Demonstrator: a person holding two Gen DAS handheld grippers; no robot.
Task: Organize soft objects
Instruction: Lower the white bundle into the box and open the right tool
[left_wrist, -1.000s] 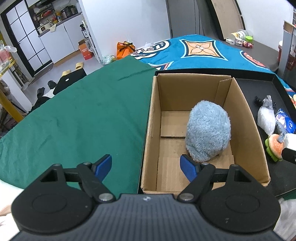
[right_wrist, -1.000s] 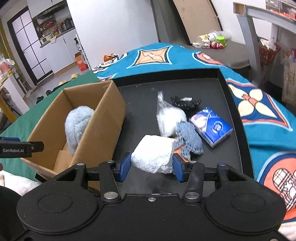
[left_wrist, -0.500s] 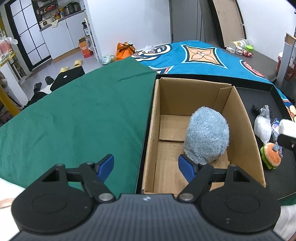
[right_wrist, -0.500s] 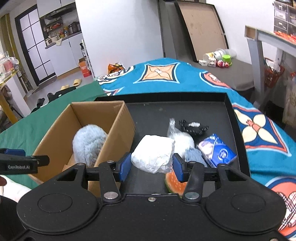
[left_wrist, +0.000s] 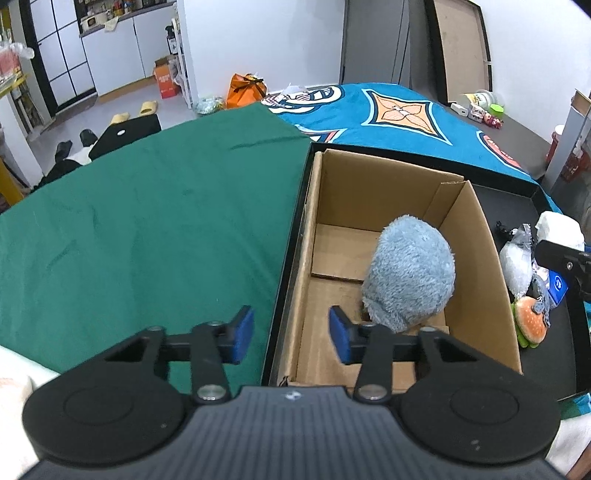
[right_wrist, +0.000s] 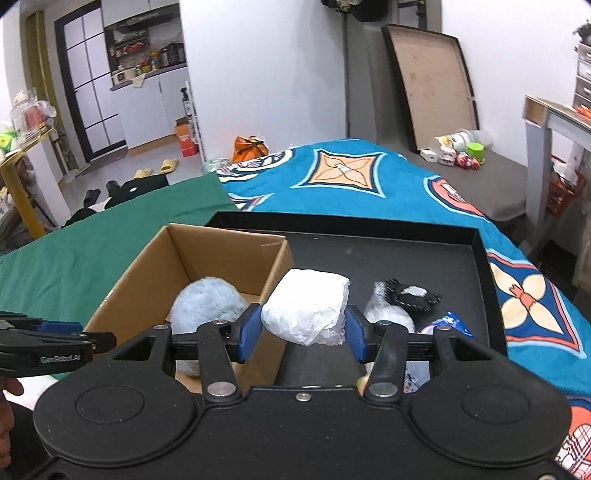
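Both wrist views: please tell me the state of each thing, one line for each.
Cardboard box: open, upright.
Blue plush: inside the box.
White wrapped bundle: held in the air.
Right gripper: shut on the bundle.
Left gripper: closing, nothing between its fingers.
Burger toy: on the black tray.

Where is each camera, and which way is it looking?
Left wrist: sits on the left tongs, looking down into the cardboard box at the fluffy blue toy; its jaws are closing on nothing.
Right wrist: sits on the right tongs, looking over the black tray; they grip a white wrapped bundle.
Both show the box, toy and tray.
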